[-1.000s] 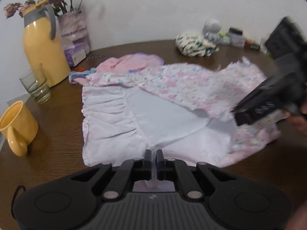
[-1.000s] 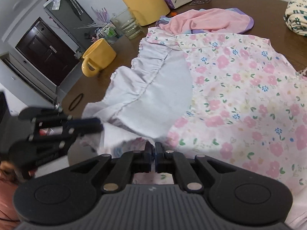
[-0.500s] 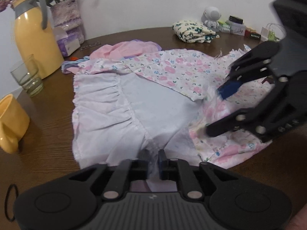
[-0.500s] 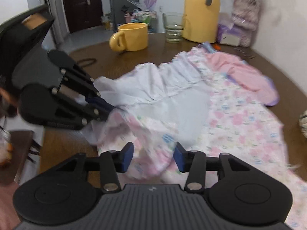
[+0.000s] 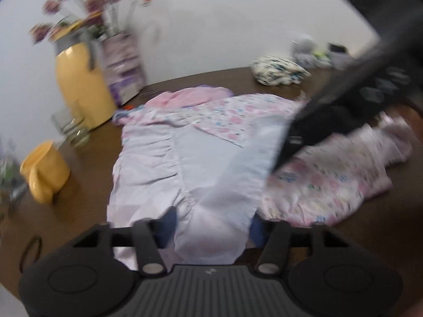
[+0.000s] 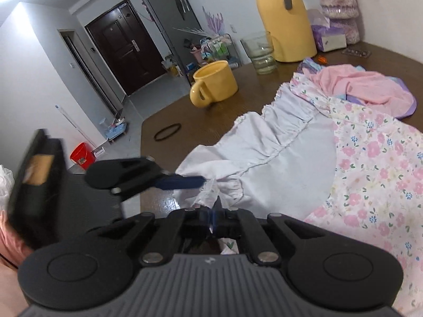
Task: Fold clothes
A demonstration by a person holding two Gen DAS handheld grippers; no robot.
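Observation:
A pink floral dress (image 5: 325,174) lies spread on the brown table (image 5: 87,166), its white lining (image 5: 158,163) turned up on the left. My left gripper (image 5: 211,227) is open at the near hem, and a loose fold of white cloth lies between its blue pads (image 5: 166,224). My right gripper (image 6: 214,212) is shut on the frilly white hem corner (image 6: 211,190). In the left wrist view the right gripper (image 5: 284,153) is a dark blur lifting a strip of lining off the table. In the right wrist view my left gripper (image 6: 197,185) sits just left of that corner.
A yellow thermos (image 5: 82,89), a glass (image 5: 74,129) and a yellow mug (image 5: 45,171) stand along the table's left side by a flower vase (image 5: 121,60). A pink garment (image 5: 190,96) and a folded patterned cloth (image 5: 277,70) lie at the back. A black hair tie (image 6: 168,131) lies near the edge.
My left gripper has opened and let go of the hem. My right gripper, open half a second ago, has shut on the hem corner and lifted it.

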